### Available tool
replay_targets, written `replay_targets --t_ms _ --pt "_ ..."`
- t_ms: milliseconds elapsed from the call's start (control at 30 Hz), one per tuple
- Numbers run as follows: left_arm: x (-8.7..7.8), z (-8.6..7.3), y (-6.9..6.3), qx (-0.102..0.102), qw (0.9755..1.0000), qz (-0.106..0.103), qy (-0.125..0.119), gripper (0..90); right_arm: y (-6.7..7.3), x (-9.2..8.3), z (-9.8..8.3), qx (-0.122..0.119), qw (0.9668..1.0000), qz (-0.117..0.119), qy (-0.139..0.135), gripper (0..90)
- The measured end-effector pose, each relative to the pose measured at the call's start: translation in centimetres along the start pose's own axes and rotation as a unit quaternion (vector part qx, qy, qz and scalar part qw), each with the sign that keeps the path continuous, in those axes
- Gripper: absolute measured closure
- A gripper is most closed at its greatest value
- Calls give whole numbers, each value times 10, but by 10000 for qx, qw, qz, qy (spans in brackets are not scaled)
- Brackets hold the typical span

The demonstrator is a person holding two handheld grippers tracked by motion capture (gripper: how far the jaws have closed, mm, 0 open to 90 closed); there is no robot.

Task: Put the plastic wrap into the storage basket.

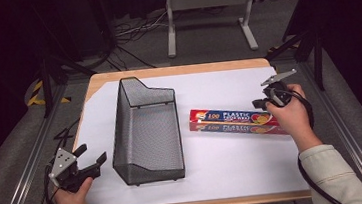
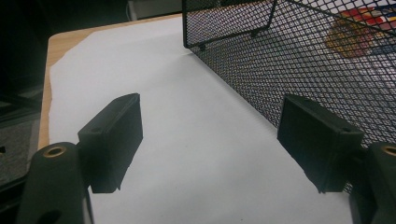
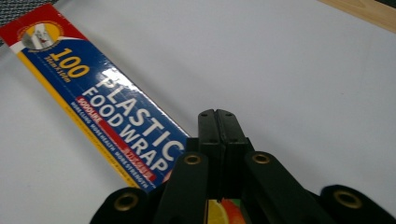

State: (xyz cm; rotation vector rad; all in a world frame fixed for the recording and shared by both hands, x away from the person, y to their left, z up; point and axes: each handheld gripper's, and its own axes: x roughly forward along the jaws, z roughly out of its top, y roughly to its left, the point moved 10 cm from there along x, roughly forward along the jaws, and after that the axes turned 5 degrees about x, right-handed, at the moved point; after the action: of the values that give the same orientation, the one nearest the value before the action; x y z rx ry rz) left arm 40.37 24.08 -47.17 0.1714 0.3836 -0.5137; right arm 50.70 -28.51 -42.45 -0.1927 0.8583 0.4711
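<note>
A long, narrow cardboard box of plastic food wrap [image 1: 237, 121], printed blue, red and yellow, lies flat on the white paper sheet [image 1: 225, 168] that covers the wooden table [image 1: 176, 71], just right of the black wire-mesh basket [image 1: 146, 130] and apart from it. The right gripper [image 1: 261, 103] hovers over the box's right end with its jaws pressed together and nothing between them; in the right gripper view the closed tips point past the printed top face, and whether they touch the box is hard to tell. The left gripper [image 1: 90, 160] rests at the near left, beside the basket's left wall, its jaws wide apart and empty. The box is probably light and stiff, with a glossy, somewhat slippery skin and thin walls that could dent under a hard squeeze. A sound hold would span its narrow width, jaws on the two long sides near the middle, so that it stays level when lifted.
</note>
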Motion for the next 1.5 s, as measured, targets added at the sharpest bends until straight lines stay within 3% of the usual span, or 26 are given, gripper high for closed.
replay_targets --t_ms 200,467,633,800,900,1067,1300,1500 --pt "0 0 0 -9 10000 5 -10 229 -17 -1 -2 106 9998 -139 29 900" --pt "2 0 0 -4 10000 -11 0 229 -42 12 -20 382 9986 -288 208 900" --pt "5 1 -2 15 10000 -37 1 230 -61 20 -35 560 9962 -463 481 900" --pt "7 2 -2 29 10000 -60 17 229 -68 23 -45 727 9938 -497 675 900" --pt "7 2 -2 25 10000 -69 13 229 -68 26 -51 775 9926 -443 818 900" --pt "7 3 -3 37 10000 -75 -3 229 -67 26 -56 856 9931 -381 705 900" --pt "8 2 -4 41 9999 -96 35 229 -49 12 -75 776 9901 -149 1164 900" --pt "9 3 -4 36 9999 -95 36 229 -27 -3 -95 615 9886 111 1372 900"
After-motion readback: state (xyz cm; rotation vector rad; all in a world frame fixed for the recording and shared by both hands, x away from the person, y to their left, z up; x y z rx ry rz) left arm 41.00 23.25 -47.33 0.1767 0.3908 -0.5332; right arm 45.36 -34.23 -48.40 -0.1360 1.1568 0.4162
